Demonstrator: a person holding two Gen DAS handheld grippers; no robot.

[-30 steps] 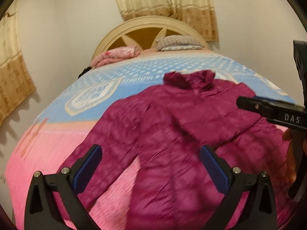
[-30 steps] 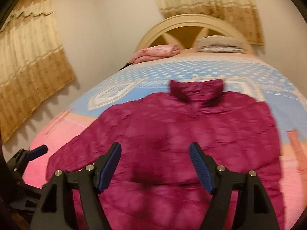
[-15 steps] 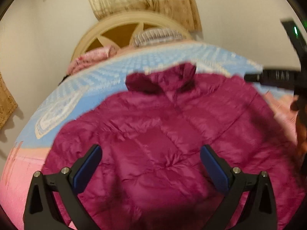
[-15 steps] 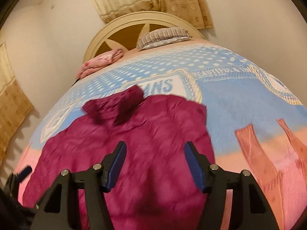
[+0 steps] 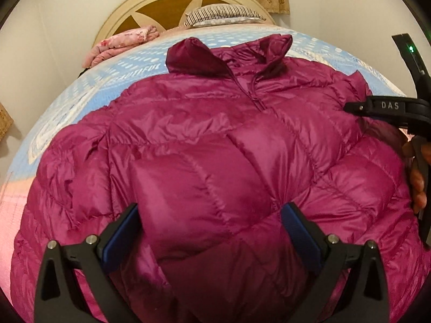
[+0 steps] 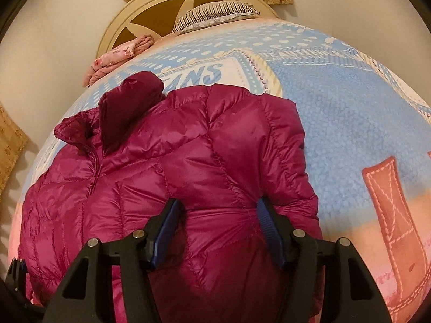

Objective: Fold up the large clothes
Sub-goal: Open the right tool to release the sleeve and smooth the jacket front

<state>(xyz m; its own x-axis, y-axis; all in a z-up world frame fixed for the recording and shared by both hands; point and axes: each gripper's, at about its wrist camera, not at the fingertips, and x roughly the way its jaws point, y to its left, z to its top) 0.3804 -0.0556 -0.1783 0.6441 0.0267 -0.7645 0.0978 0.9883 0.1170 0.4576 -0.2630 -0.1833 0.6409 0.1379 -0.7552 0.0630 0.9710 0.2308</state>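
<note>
Left wrist view: the jacket (image 5: 215, 145) is now closed in on; both the left gripper (image 5: 210, 237) and right gripper (image 6: 218, 228) are held spread, nothing pinched, so a first fold seems imminent.

Right hand-held gripper (image 6: 216, 231), fingers spread, straddles the magenta puffer jacket (image 6: 188, 161) on the bed (image 6: 336, 113).

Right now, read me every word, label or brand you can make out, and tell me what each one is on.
"DAS" on the black body of the right claw.
"BEAUTIFUL" on the blue bed blanket, left of the jacket collar.
"ANS" on the blanket's white patch; the jacket hides the first letters.
A banner beginning "BEAUTIFUL" on the blanket; the rest is too blurred.
</note>
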